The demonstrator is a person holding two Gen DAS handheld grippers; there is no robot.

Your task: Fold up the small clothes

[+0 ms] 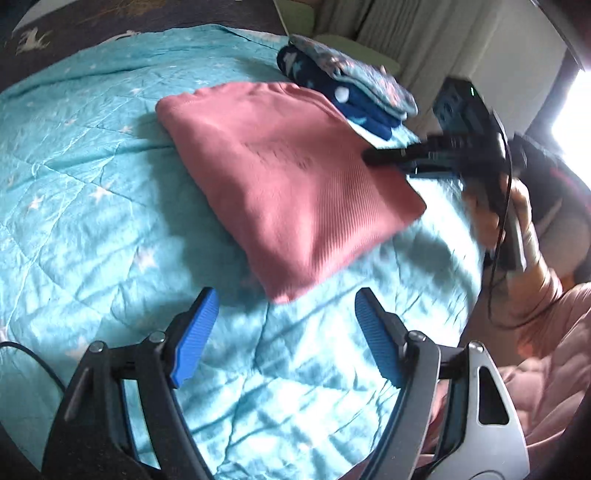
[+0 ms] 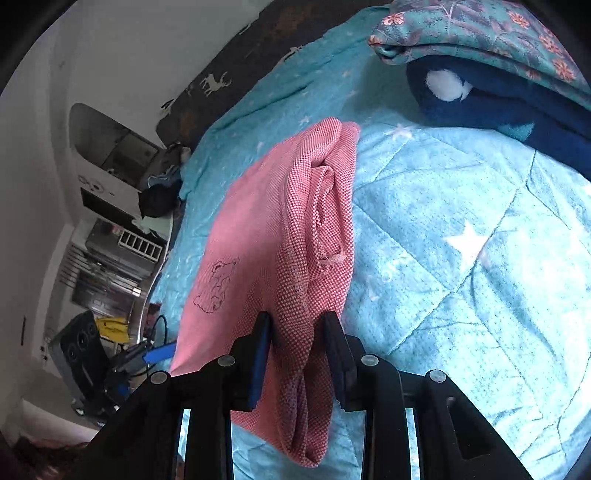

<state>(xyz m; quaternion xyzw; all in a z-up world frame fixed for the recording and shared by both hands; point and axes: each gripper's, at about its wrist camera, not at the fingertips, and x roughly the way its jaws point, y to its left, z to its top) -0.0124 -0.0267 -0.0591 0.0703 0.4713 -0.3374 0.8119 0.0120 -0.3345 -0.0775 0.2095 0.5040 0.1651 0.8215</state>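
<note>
Pink garment, folded into a thick rectangle, lying on the turquoise star-print quilt of a bed, long edge running diagonally in the left wrist view. Faint bear outline stitched on its upper face. Right edge of the folded layers pinched between the 2 fingers of the right gripper, cloth bunched in the narrow gap and hanging slightly below the pads in the right wrist view. Same gripper seen from the left camera as a dark tool reaching in from the right, tip on the garment's far right edge, with a hand around its handle and a black cable trailing down.

Left gripper spread wide just off the garment's near corner, blue ribbed pads apart, only quilt between them, touching nothing.

Behind the pink garment, a stack of 2 folded items: a teal floral piece on top of a navy fleece with white dots, just beside the garment's far edge.
</note>
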